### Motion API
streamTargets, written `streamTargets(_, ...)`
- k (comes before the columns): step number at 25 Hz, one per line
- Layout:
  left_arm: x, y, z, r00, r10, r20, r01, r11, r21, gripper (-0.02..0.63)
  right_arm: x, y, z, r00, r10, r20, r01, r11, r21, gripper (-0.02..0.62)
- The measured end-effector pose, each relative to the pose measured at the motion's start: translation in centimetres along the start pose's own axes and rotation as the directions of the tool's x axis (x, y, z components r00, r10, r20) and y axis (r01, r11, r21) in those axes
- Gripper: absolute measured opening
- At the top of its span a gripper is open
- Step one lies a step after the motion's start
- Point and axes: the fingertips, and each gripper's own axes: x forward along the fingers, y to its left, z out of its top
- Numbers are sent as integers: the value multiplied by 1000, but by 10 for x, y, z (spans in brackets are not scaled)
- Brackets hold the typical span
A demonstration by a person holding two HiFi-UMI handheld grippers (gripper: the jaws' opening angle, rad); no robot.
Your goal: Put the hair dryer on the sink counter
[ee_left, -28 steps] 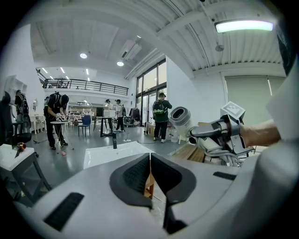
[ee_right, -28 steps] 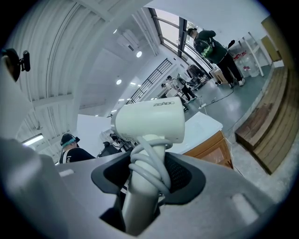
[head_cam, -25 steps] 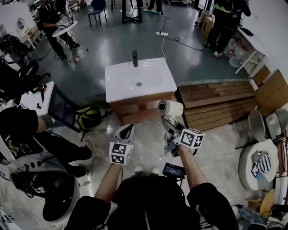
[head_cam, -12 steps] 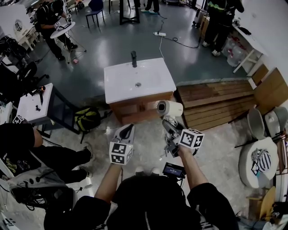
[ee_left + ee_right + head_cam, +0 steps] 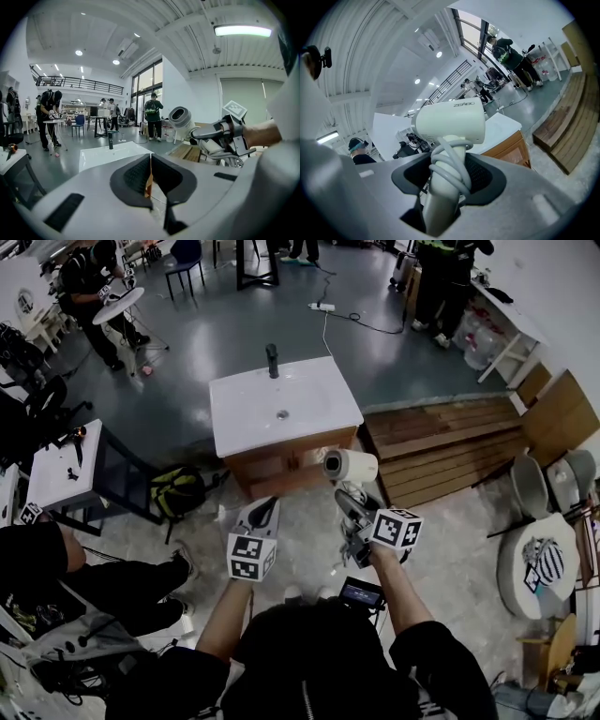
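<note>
Right gripper [image 5: 348, 506] clamped on hair dryer [image 5: 351, 466] handle; left gripper [image 5: 264, 513] jaws together, empty; sink counter [image 5: 246, 413] ahead, apart.

A white sink counter [image 5: 246, 418] stands on the grey floor [image 5: 225, 334], with a dark faucet [image 5: 272, 360] upright at its far edge. On the floor, a backpack [image 5: 178, 491] lies left of the counter and wooden planks [image 5: 441, 442] lie to its right.

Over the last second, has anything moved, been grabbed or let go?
Nothing was taken or let go. The right gripper still clamps the hair dryer by its handle, the left gripper stays shut and empty, both short of the sink counter. Only the head view drifted slightly.
</note>
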Motion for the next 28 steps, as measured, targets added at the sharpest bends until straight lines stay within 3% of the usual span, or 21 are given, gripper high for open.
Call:
streamTargets(16, 14, 29, -11, 996, -90, -9, 90, 996, 16, 15, 14, 0, -10, 996, -65, 63, 63, 998, 31, 209)
streamTargets(28, 57, 45, -10, 994, -110, -16, 111, 993, 28, 15, 43, -26, 15, 993, -68, 95, 65, 997, 28, 209)
